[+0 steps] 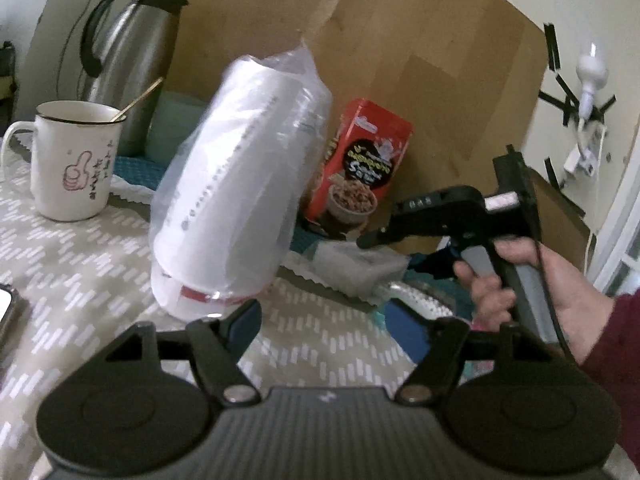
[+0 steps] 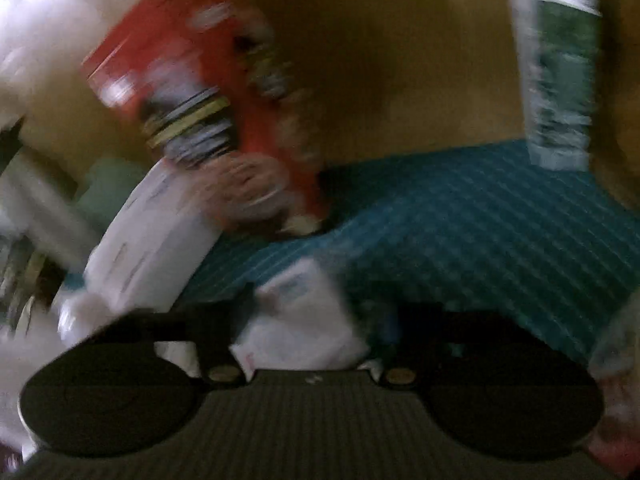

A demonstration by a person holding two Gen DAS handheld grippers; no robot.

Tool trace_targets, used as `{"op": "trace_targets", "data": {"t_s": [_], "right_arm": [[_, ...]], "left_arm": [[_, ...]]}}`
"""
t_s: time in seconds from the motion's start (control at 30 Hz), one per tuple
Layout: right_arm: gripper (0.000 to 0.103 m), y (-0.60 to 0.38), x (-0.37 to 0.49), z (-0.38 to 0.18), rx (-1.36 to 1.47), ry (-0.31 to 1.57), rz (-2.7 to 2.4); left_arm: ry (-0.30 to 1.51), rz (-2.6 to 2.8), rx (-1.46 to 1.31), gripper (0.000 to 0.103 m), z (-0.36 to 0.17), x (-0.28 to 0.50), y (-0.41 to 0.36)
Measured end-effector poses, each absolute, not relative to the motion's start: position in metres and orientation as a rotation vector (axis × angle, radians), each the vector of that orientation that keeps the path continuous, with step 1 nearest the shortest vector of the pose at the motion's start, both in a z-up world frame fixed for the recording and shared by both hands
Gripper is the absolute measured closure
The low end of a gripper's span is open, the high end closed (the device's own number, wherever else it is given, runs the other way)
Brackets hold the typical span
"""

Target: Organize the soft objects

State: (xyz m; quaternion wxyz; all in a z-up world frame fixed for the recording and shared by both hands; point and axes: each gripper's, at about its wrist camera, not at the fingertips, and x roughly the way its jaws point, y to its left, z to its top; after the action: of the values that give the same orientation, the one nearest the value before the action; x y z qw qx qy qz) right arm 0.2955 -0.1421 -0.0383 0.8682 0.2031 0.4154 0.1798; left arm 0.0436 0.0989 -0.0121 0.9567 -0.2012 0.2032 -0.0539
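A clear plastic bag of stacked white cups (image 1: 236, 184) stands tilted on the patterned tablecloth (image 1: 100, 280), just beyond my left gripper (image 1: 348, 320). That gripper is open with nothing between its fingers. At the right a hand (image 1: 520, 280) holds my right gripper (image 1: 364, 240), which points left over a pale soft packet (image 1: 356, 272). In the blurred right wrist view a white packet (image 2: 304, 320) fills the gap between the fingers of the right gripper (image 2: 312, 324), which looks shut on it. The cup bag (image 2: 148, 240) leans at the left there.
A red snack box (image 1: 360, 160) stands behind the bag against a cardboard sheet (image 1: 420, 60). A white mug (image 1: 72, 160) with a spoon and a steel flask (image 1: 128, 60) stand at the left. A teal mat (image 2: 480, 220) and a green carton (image 2: 560, 72) lie at the right.
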Motion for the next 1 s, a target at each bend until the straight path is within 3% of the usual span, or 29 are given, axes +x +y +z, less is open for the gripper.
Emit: {"op": "trace_targets", "data": {"t_s": [0.37,0.77,0.8,0.83,0.9,1.0], "right_arm": [[0.057,-0.097,0.190,-0.016,0.033,0.891,0.767],[0.051,-0.144,0.013,-0.037,0.146,0.652,0.426],[0.041,-0.152,-0.003,-0.039,0.161,0.628,0.407],[0.025,-0.160,-0.019,-0.039,0.180,0.599,0.395],[0.007,-0.172,-0.039,-0.038,0.219,0.538,0.391],[0.007,-0.177,-0.051,-0.038,0.161,0.515,0.440]], "left_arm": [[0.378,-0.133,-0.502,0.031,-0.013,0.039,0.116],[0.411,-0.186,-0.448,0.031,-0.010,0.039,0.108],[0.420,-0.211,-0.440,0.031,-0.010,0.038,0.106],[0.430,-0.238,-0.437,0.031,-0.008,0.034,0.104],[0.470,-0.291,-0.453,0.031,-0.006,0.026,0.099],[0.548,-0.394,-0.480,0.031,-0.001,0.009,0.089]]}}
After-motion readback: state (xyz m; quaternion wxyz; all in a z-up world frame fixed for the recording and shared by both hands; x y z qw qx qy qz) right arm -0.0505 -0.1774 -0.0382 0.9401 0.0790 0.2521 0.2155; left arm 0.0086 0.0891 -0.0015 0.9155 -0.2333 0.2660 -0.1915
